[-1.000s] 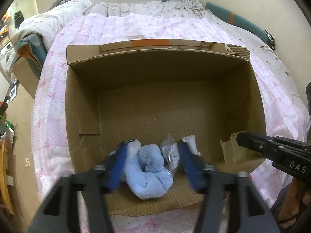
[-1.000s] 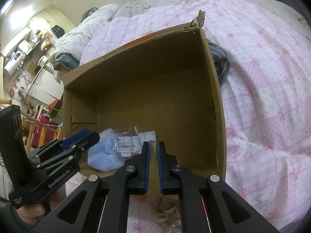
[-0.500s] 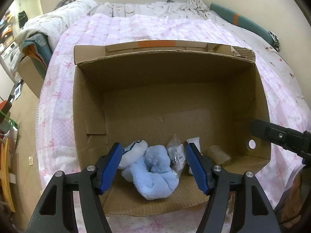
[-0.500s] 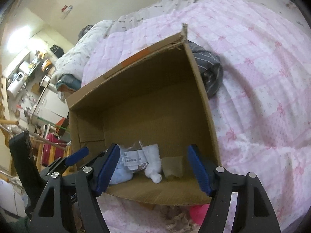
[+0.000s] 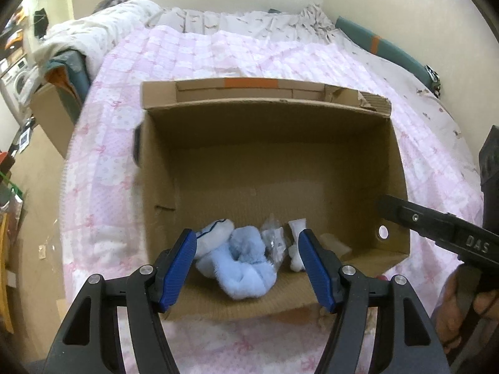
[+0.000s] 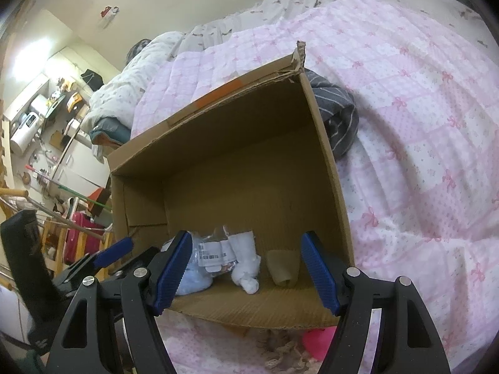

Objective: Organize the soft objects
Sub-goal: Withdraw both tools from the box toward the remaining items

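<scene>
Soft objects lie in a cardboard box point(image 5: 312, 168) that sits on a bed under a pink bow-print quilt point(image 5: 218, 56). In the left wrist view, a light blue plush point(image 5: 243, 265), a white sock point(image 5: 296, 246) and a clear plastic packet point(image 5: 274, 240) crowd the box's near edge; cream walls stand beyond it. The left gripper point(image 5: 248, 268) hovers over them, jaws spread and empty. "DAS" reads on the right gripper point(image 5: 436, 230) beside the box.

In the right wrist view, the right gripper point(image 6: 246, 271) has jaws spread, empty; a barcode label point(image 6: 212, 254) shows on the packet, a tan sock point(image 6: 282, 266) lies right of it, a striped grey garment point(image 6: 336, 115) lies behind the box, and cluttered shelves point(image 6: 46, 109) stand left.
</scene>
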Motion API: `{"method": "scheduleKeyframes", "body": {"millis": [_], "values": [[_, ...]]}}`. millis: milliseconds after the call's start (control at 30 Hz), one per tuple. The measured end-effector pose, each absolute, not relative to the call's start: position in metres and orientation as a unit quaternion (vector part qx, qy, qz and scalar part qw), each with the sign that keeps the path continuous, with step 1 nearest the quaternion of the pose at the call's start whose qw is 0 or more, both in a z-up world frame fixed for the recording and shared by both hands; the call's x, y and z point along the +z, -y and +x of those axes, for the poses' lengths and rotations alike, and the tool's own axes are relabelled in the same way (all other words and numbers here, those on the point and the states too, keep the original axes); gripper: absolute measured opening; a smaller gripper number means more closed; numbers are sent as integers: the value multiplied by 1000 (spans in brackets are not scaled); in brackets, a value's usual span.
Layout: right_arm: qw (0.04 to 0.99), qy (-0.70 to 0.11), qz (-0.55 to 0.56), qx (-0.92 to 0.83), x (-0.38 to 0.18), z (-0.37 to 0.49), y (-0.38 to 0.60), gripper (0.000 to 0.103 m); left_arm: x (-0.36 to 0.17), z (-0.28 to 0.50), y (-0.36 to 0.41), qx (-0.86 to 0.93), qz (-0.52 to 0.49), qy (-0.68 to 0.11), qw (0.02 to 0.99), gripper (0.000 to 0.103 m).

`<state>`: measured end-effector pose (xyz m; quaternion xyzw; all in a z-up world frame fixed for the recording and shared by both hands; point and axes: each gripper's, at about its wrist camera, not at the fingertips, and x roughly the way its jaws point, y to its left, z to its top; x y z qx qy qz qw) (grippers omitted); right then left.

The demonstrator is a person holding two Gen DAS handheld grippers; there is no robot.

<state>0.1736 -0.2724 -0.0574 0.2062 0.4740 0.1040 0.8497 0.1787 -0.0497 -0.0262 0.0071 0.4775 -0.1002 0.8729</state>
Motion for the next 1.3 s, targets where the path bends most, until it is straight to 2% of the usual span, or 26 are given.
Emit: {"method": "scheduleKeyframes", "body": {"millis": [667, 933, 1300], "values": [[867, -450, 189, 106, -31, 119, 288, 77, -22, 113, 10, -49, -43, -487, 871, 65], [856, -470, 200, 84, -38, 104, 288, 77, -26, 101, 19, -61, -31, -481, 874, 65], [836, -515, 185, 39, -62, 94, 309, 76, -51, 115, 5, -40, -88, -523, 847, 66]]}}
